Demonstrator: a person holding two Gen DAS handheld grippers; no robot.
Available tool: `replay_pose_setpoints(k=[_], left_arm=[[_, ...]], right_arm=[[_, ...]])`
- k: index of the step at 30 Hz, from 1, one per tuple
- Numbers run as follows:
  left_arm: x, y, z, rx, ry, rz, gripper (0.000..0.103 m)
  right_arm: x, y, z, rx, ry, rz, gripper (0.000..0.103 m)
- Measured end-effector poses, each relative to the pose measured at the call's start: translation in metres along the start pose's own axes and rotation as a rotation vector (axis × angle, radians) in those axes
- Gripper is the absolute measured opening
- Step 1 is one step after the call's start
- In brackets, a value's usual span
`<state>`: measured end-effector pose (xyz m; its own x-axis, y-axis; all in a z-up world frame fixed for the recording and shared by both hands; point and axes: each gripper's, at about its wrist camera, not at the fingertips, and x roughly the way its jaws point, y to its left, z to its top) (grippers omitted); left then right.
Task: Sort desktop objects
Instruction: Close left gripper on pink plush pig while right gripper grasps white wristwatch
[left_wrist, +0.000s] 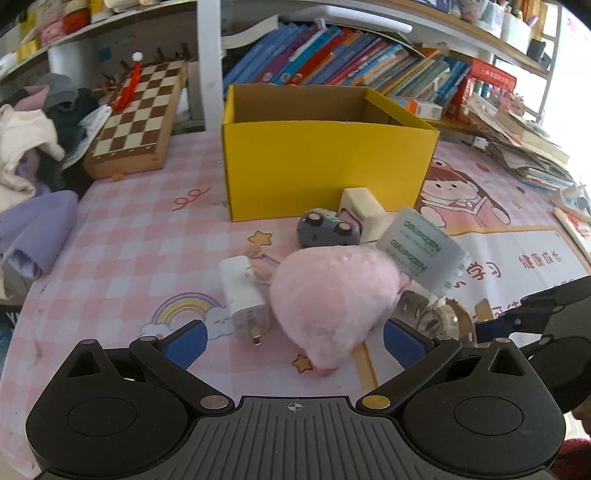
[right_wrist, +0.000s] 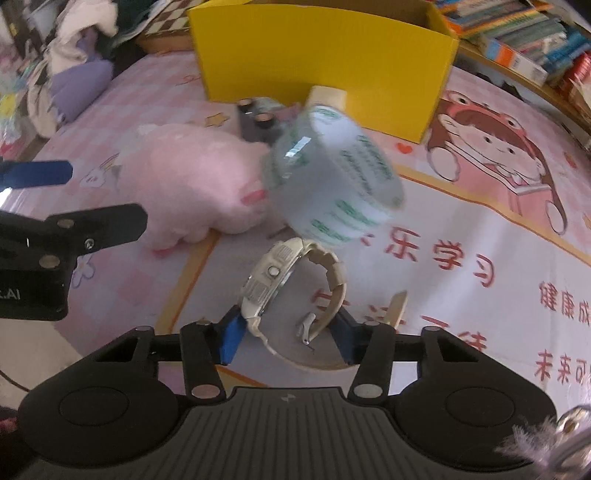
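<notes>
A pink plush toy (left_wrist: 327, 299) lies on the pink mat between the wide-open fingers of my left gripper (left_wrist: 295, 341). A white charger (left_wrist: 243, 295), a grey toy car (left_wrist: 327, 227), a cream block (left_wrist: 362, 208) and a tape roll (left_wrist: 421, 251) lie around it, before the open yellow box (left_wrist: 325, 166). In the right wrist view my right gripper (right_wrist: 288, 341) has its blue pads against a beige wristwatch (right_wrist: 291, 291). The tape roll (right_wrist: 332, 173) and plush (right_wrist: 188, 181) lie beyond it, then the box (right_wrist: 321, 55).
A chessboard case (left_wrist: 136, 114) and a heap of clothes (left_wrist: 33, 147) lie at the left. Books (left_wrist: 351, 62) line the shelf behind the box, and papers (left_wrist: 524, 147) are stacked at the right. The left gripper shows at the left of the right wrist view (right_wrist: 55, 206).
</notes>
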<state>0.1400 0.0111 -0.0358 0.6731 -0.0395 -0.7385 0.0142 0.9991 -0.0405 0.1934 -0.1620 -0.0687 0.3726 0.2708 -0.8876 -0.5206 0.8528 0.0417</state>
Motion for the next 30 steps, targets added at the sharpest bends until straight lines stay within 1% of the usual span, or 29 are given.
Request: replay_pose_setpoints(k=[1,3,12,14,16,24,26,27,29,30], left_arm=[[0.002,-0.001,0.001,0.009,0.001,-0.003,0.096],[0.006,-0.004,0.002,0.036,-0.001,-0.007,0.095],[0.031,-0.024,0.012,0.248,0.004,-0.017,0.093],[0.037,-0.03,0.012,0.301,0.008,-0.01,0.09],[0.04,-0.035,0.012,0.344,0.011,-0.003,0.089],[0.05,-0.041,0.009,0.39,0.032,0.007,0.085],[0.053,-0.042,0.007,0.405,0.041,0.013,0.077],[0.053,-0.041,0.008,0.401,0.042,0.009,0.076],[0.051,-0.036,0.011,0.377,0.044,-0.006,0.07],[0.05,-0.033,0.012,0.36,0.045,-0.016,0.069]], right_arm=[[-0.001,-0.003,0.0,0.009,-0.005,-0.008,0.046],[-0.003,-0.007,-0.001,0.025,-0.013,-0.022,0.046],[-0.005,-0.02,-0.003,0.051,-0.016,-0.041,0.047],[-0.004,-0.022,-0.003,0.053,-0.015,-0.044,0.049],[-0.004,-0.023,-0.003,0.051,-0.014,-0.046,0.051],[-0.002,-0.025,-0.001,0.026,-0.017,-0.058,0.063],[-0.001,-0.026,0.001,0.023,-0.015,-0.055,0.066],[0.0,-0.025,0.001,0.021,-0.013,-0.053,0.066],[0.002,-0.025,0.002,0.016,-0.01,-0.051,0.067],[0.003,-0.025,0.002,0.016,-0.009,-0.048,0.067]])
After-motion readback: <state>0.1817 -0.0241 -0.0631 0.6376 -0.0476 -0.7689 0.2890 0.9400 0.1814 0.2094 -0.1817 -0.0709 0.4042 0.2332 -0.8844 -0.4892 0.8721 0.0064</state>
